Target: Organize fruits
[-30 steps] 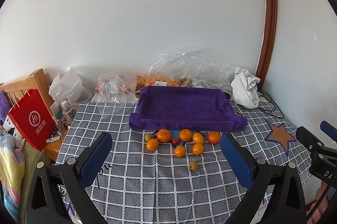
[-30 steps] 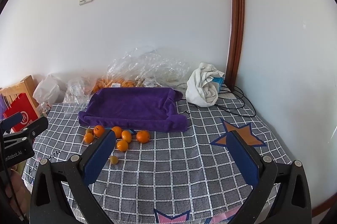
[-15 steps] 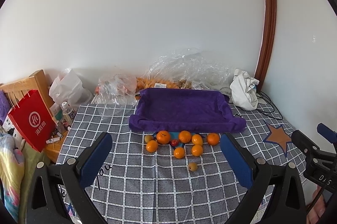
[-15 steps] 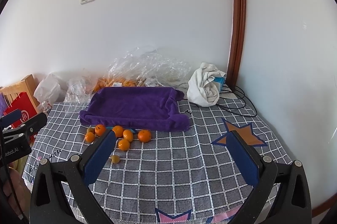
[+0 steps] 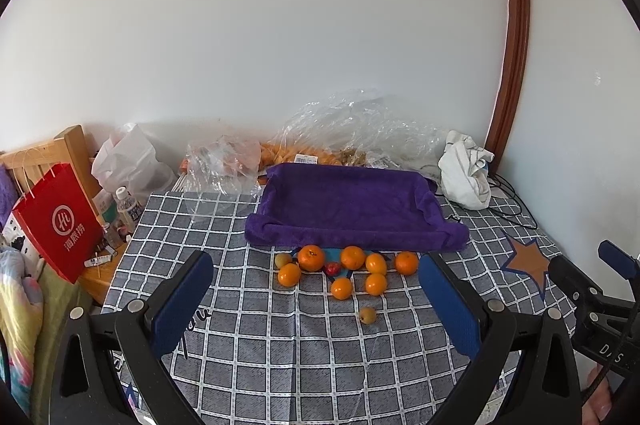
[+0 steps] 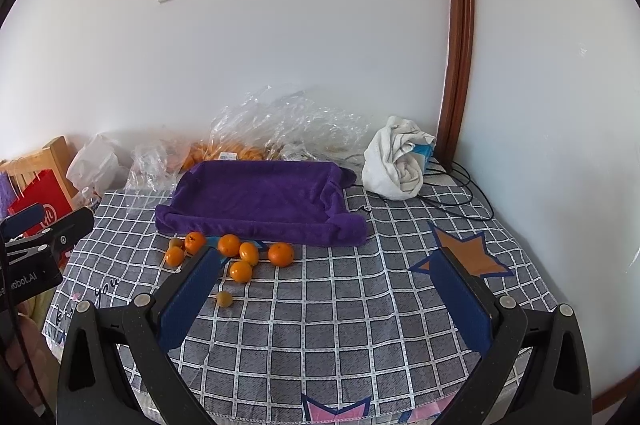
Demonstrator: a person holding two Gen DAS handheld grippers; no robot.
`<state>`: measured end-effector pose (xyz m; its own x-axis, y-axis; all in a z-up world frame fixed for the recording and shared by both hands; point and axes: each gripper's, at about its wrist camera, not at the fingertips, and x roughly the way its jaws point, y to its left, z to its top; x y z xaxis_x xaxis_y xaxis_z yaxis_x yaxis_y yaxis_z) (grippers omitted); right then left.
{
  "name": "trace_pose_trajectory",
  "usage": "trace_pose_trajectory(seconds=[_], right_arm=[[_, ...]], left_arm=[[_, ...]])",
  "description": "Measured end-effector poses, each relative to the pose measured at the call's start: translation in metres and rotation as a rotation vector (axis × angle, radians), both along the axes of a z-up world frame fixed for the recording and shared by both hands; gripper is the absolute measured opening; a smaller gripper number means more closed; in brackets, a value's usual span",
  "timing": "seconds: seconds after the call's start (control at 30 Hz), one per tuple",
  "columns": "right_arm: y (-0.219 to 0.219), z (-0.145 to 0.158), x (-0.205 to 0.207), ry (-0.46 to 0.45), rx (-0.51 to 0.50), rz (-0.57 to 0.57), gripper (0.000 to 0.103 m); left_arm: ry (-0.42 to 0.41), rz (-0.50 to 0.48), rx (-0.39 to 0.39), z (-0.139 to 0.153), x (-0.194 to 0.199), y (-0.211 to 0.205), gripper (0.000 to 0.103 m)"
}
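Note:
Several oranges lie in a cluster on the checked tablecloth, just in front of a purple cloth tray. Among them sit a small red fruit and a pale yellow fruit. Another small yellow fruit lies alone, nearer to me. My left gripper hangs open above the table, short of the cluster, with nothing between its fingers. My right gripper is open too, to the right of the fruit, and holds nothing.
Crumpled clear plastic bags with more oranges lie behind the tray by the wall. A white cloth bundle and black cables sit at the back right. A red paper bag, bottles and a wooden chair stand off the table's left edge.
Both views have shifted slightly: the fruit and tray sit a little higher and farther in the left wrist view. Both grippers stay open, and no fruit has moved.

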<state>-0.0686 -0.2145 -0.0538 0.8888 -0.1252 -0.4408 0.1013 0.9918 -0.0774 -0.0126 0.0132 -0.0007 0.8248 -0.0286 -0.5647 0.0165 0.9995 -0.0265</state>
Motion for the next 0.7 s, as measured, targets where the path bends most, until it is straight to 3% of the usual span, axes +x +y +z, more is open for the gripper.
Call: trace_pose_trajectory(seconds=[0.33,0.7], right_arm=[[0.005,-0.023,0.029,0.064,0.004,0.009,0.103],[0.008,-0.083,0.09,0.185,-0.006,0.02,0.103]], left_arm=[[0.055,0.028,-0.016,-0.028,0.028,0.012,0.103],[0.196,0.087,0.006,-0.098,0.077,0.042,0.103]])
